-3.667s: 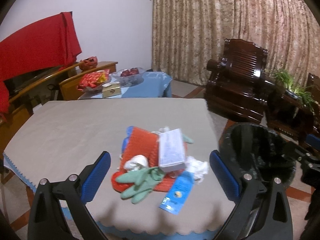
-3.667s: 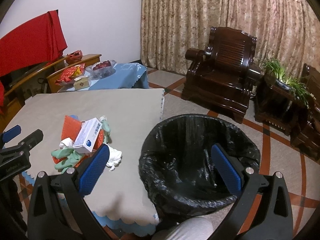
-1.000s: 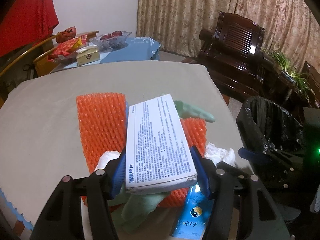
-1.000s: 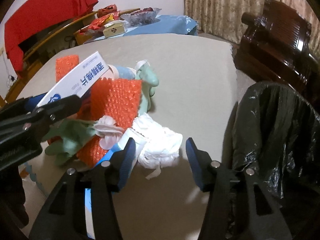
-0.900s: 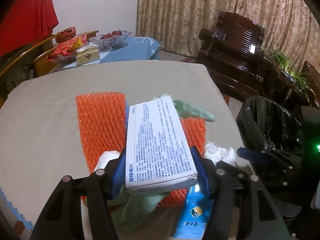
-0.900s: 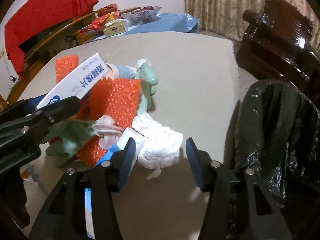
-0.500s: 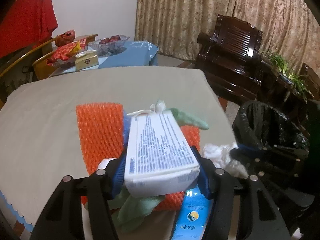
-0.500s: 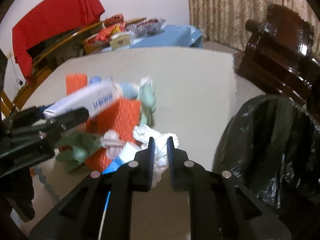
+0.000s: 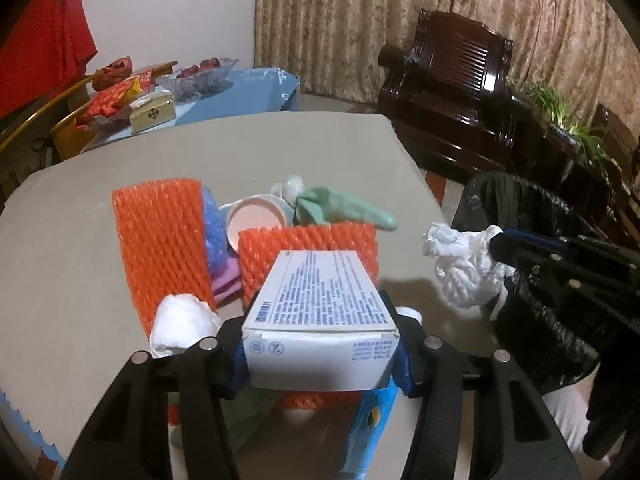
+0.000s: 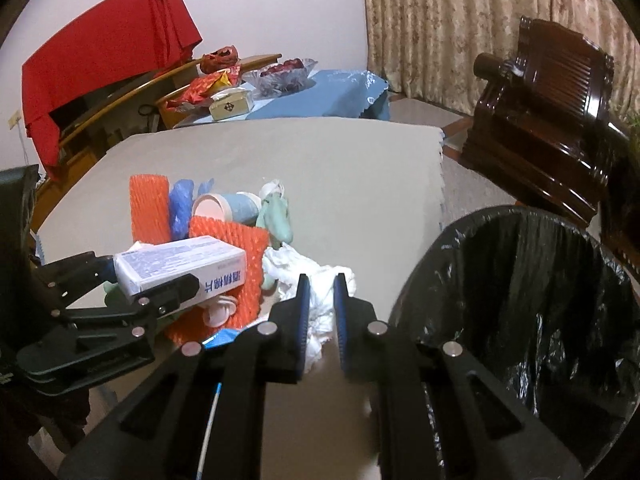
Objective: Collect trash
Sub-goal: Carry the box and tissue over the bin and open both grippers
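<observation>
My left gripper is shut on a white cardboard box with blue print and holds it above the trash pile; the box also shows in the right wrist view. My right gripper is shut on a crumpled white tissue, lifted off the table; the tissue also shows in the left wrist view. The pile on the grey table holds orange foam nets, a paper cup, a green glove and a blue wrapper. A black-lined trash bin stands right of the table.
A dark wooden armchair stands behind the bin. A side table with a blue cloth, a small box and a fruit bowl stands beyond the grey table. A red cloth hangs at the far left. Potted plants stand at the right.
My right gripper has closed on the tissue and lifted it off the table. My left gripper has raised the box and drawn it back from the pile, uncovering the cup.
</observation>
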`<action>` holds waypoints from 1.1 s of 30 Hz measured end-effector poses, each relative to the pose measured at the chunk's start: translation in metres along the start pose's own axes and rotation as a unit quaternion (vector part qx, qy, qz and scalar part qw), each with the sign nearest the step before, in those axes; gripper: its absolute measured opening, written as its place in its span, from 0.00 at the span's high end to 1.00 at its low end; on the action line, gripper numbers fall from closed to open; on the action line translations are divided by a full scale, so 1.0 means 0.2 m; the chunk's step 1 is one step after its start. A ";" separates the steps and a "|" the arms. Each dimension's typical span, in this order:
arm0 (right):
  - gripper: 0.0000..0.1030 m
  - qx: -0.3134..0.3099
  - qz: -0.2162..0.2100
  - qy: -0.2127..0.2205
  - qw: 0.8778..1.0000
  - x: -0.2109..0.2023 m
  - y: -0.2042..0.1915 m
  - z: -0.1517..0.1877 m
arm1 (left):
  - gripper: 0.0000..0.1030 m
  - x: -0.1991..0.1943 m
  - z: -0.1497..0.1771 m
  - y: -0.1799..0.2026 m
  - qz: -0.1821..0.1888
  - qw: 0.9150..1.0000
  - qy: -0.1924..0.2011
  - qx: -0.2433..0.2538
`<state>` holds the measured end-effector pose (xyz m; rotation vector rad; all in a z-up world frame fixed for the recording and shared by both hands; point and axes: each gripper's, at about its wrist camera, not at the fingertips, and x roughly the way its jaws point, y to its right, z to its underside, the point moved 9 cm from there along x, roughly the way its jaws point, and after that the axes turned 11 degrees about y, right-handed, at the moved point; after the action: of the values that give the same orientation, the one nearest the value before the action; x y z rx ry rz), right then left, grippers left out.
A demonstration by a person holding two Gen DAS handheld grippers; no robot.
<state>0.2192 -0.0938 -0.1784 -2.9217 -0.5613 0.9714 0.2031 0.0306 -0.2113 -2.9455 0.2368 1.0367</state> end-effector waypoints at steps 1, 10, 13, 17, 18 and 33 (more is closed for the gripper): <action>0.89 0.002 0.000 0.001 1.000 0.00 0.01 0.00 | 0.48 -0.01 0.00 0.00 -0.001 1.000 0.002 0.001; 0.89 0.014 0.014 0.045 0.999 -0.14 0.11 -0.14 | 0.48 -0.09 -0.19 0.05 0.005 0.998 0.065 -0.015; 0.89 0.023 0.025 0.059 0.998 -0.20 0.18 -0.18 | 0.48 -0.11 -0.26 0.12 0.014 0.997 0.081 -0.007; 0.89 0.031 0.057 0.073 0.995 -0.30 0.33 -0.21 | 0.48 -0.12 -0.34 0.26 0.035 0.995 0.092 0.008; 0.89 0.035 0.065 0.075 0.994 -0.33 0.38 -0.22 | 0.48 -0.10 -0.36 0.31 0.041 0.995 0.093 0.012; 0.89 0.088 0.198 0.070 0.974 -0.62 1.02 -0.02 | 0.48 0.04 -0.44 1.03 0.128 0.986 0.084 0.064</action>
<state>0.1969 -0.3271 -0.1295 -2.9600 0.1174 0.7793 0.2338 -0.1801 -0.1395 -2.9386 0.6725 0.7566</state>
